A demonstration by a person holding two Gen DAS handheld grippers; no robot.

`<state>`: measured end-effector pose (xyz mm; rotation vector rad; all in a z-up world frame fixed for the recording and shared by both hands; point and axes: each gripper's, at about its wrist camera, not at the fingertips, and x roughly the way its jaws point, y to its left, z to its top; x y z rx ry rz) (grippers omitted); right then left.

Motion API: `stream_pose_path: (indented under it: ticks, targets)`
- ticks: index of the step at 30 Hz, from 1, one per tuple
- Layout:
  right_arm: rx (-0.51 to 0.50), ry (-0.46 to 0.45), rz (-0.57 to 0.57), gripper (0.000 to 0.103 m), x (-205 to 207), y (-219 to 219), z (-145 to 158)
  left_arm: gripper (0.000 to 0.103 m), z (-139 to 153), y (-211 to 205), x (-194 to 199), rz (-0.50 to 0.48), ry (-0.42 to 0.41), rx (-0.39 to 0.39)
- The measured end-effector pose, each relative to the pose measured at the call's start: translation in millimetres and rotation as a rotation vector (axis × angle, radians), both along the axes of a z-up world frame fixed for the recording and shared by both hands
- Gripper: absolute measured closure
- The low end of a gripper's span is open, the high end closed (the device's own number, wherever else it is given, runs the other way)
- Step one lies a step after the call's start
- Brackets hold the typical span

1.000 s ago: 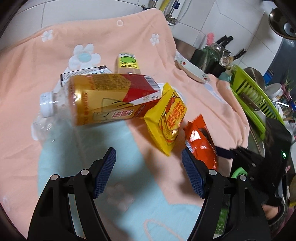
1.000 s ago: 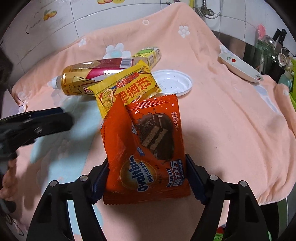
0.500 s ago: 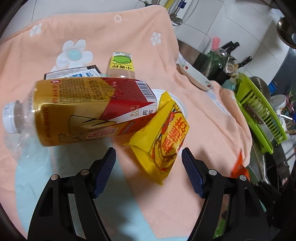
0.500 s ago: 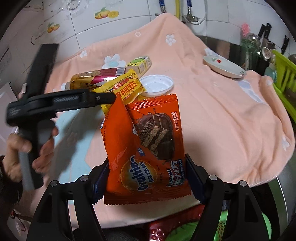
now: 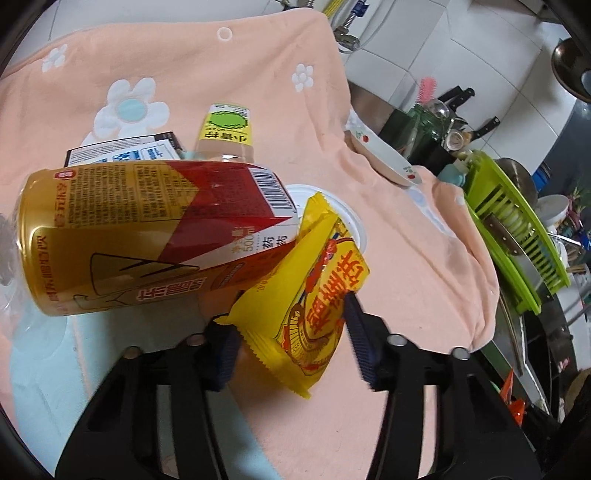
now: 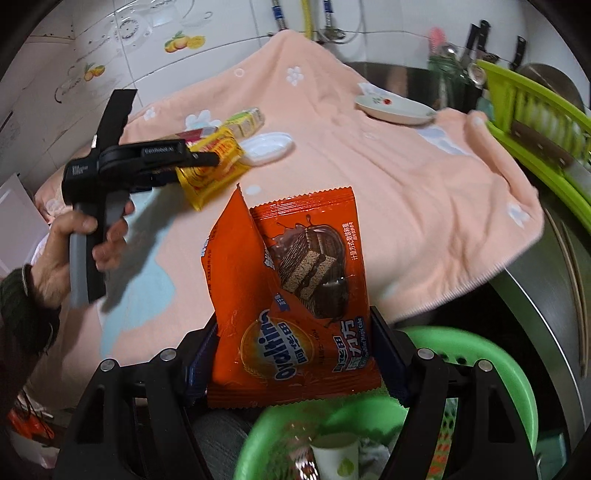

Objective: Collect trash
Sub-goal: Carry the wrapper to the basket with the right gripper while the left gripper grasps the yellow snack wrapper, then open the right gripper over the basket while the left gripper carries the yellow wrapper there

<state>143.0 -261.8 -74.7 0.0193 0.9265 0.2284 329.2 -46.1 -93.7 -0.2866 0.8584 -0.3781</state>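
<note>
Two wrappers are in the grippers. The orange wrapper (image 6: 291, 295) is pinched between the right gripper (image 6: 291, 354), its jaws wide on the packet's edges, above the green bin (image 6: 491, 373). The yellow wrapper (image 5: 310, 295) lies on the peach towel (image 5: 388, 258) against the gold bottle (image 5: 147, 236); the left gripper (image 5: 291, 343) has just been closing, both pads at the wrapper's sides. A white lid (image 5: 354, 225) sits beneath it.

a home kitchen: tiled wall (image 6: 229, 22), green dish rack (image 5: 513, 236), knives (image 5: 484, 127)
</note>
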Motion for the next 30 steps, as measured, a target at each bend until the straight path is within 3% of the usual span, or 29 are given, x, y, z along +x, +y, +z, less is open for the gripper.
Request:
stream_pose_path:
  ticks: [5,10,23,30]
  targets:
    - [-0.017,0.015,-0.052,0.032,-21,-20,-6,0.081,3,-3,-7,-0.036,-0.019,-0.008]
    - [-0.010,0.044,-0.111,0.032,-38,-40,-17,0.082,15,-10,-25,-0.069,-0.078,0.027]
    - [-0.025,0.110,-0.262,0.031,-69,-92,-37,0.082,59,-36,-90,-0.198,-0.169,-0.024]
    - [-0.008,0.118,-0.296,0.023,-78,-106,-43,0.082,70,-63,-121,-0.288,-0.203,-0.035]
